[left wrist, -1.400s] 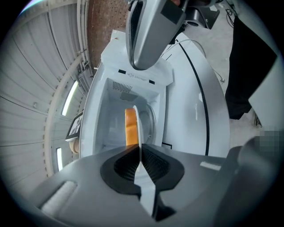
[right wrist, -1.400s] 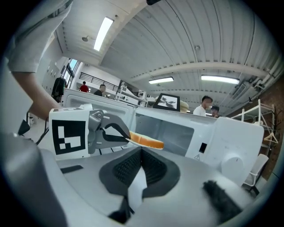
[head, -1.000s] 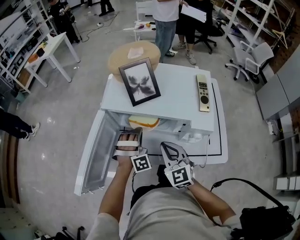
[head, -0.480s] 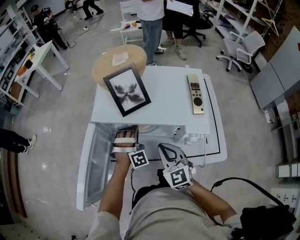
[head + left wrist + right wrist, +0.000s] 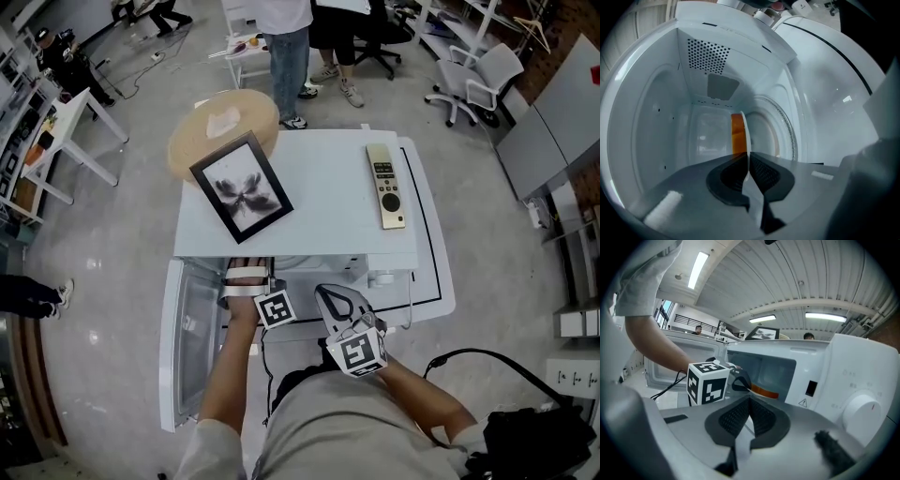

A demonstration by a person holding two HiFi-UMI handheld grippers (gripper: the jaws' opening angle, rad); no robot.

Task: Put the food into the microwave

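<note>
Reaching into the microwave point(image 5: 656, 122), left claw point(image 5: 748, 159) pinches the plate point(image 5: 745, 133); keep it level, set it on the turntable point(image 5: 769, 136); right claw point(image 5: 750, 412) closed, empty

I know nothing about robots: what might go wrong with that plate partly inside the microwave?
1. The left gripper grips the plate only by its thin rim, so it may tip or slip, and the bread might slide off while it is set on the glass tray.
2. The picture frame sits on top of the microwave; a bump might knock it off.
</note>
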